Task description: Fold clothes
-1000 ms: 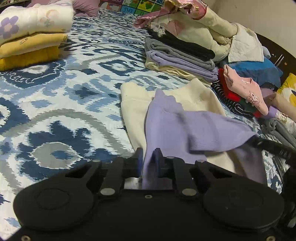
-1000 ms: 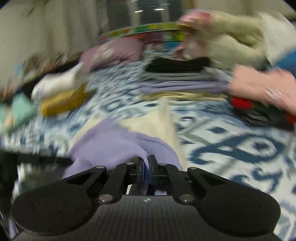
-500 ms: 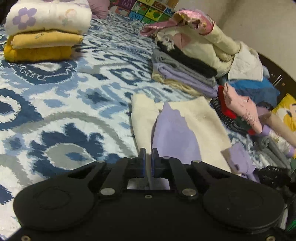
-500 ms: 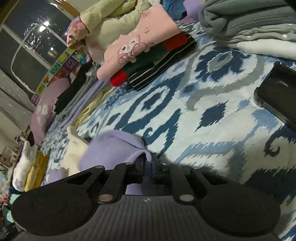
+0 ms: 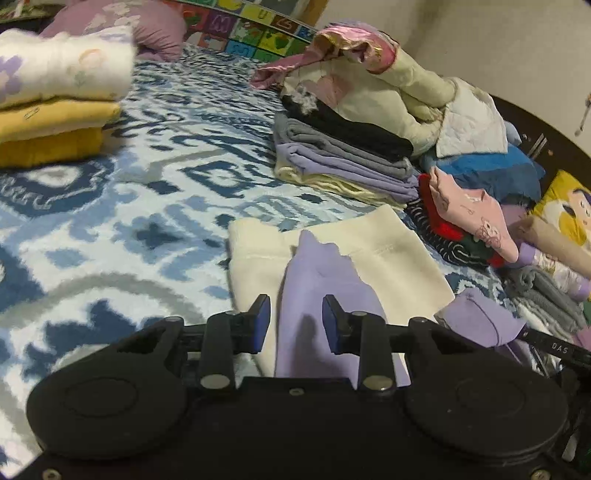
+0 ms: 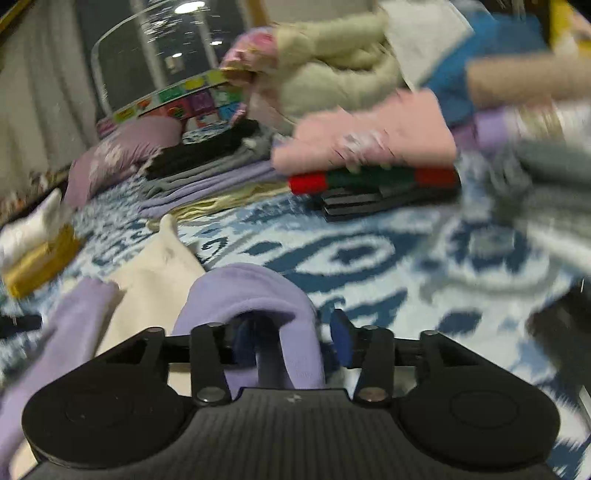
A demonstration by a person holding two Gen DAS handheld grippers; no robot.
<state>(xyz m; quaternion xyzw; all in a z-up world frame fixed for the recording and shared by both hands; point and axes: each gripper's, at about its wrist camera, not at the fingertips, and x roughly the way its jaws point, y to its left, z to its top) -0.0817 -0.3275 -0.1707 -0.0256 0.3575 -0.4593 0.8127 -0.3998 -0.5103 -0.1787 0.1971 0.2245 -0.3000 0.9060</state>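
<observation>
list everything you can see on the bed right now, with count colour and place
bedspread: one, blue and white pattern, under everything
lilac garment: one, draped over the cream garment, between both grippers' fingers
cream garment: one, flat on the bedspread
yellow and white stack: one, far left
grey, lilac and black stack: one, behind the cream garment
pink top: one, on a red and dark stack, right
pillow: one, purple, far end
left gripper: jaws just opened
right gripper: jaws just opened

Right tool (image 6: 291, 332) jaws just opening, lilac garment (image 6: 243, 291) humped between them, on patterned bedspread (image 6: 369, 254).
</observation>
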